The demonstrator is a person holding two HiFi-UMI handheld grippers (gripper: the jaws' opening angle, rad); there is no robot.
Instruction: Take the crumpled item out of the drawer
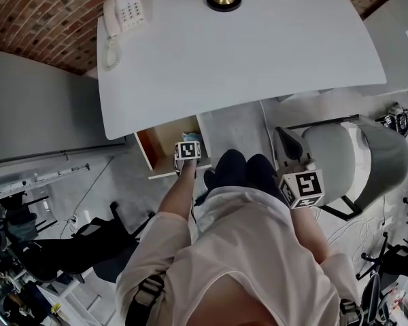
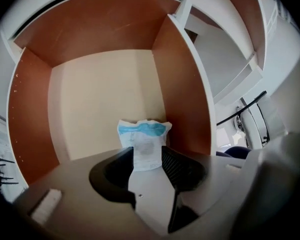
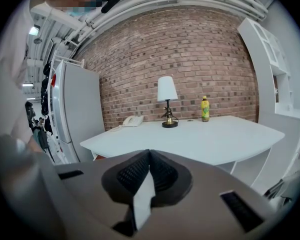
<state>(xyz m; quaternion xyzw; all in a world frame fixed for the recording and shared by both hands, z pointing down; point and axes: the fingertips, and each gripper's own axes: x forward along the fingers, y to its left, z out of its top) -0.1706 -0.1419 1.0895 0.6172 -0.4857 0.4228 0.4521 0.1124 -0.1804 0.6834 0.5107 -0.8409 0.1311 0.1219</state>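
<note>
"While the person stood before the curved white desk (image 1: 245, 60), how were the arms held?"

"The left forearm (image 1: 179, 195) reached forward and down. It put the left tool (image 2: 148, 156) over the open drawer with orange-brown wooden walls (image 2: 177, 84). The right arm (image 1: 314, 231) lay close beside the body, and the right tool (image 3: 149, 156) was well apart from the drawer, facing level across the desk."

"And the crumpled white packet with a blue band (image 2: 144, 140)?"

"It lay on the drawer's pale bottom, near the right wall. Its near end showed in the gap between the left tool's parted jaws, and its top reached past their tips."

"Were the pads (image 2: 175, 165) touching it?"

"That couldn't be made out, because the jaws covered its lower corners. In the head view the marker cube (image 1: 188, 150) hid those jaws, and only a bluish scrap showed past it. The right tool was clenched on nothing."
</note>
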